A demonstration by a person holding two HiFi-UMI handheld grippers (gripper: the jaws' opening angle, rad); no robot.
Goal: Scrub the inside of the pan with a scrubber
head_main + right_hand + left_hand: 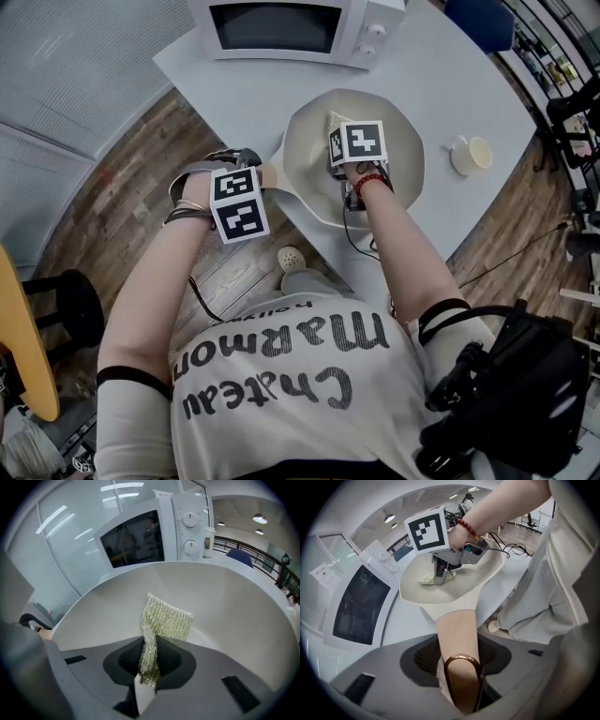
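A cream pan [398,164] sits near the white table's front corner, its handle [272,175] pointing left over the edge. My left gripper [251,192] is shut on that handle; in the left gripper view the handle [457,634] with its copper hanging loop [462,660] runs between the jaws. My right gripper [349,141] is inside the pan, shut on a yellowish metallic mesh scrubber [336,120]. In the right gripper view the scrubber [161,618] hangs from the jaws and lies flat against the pan's inner wall [234,606]. The left gripper view also shows the right gripper [440,576] pressing the scrubber [425,578] down.
A white microwave [300,28] stands at the back of the table [450,84], just behind the pan. A small cup on a saucer [472,155] sits to the pan's right. A blue chair [487,19] is beyond the table. A black stool [66,309] stands on the wood floor at left.
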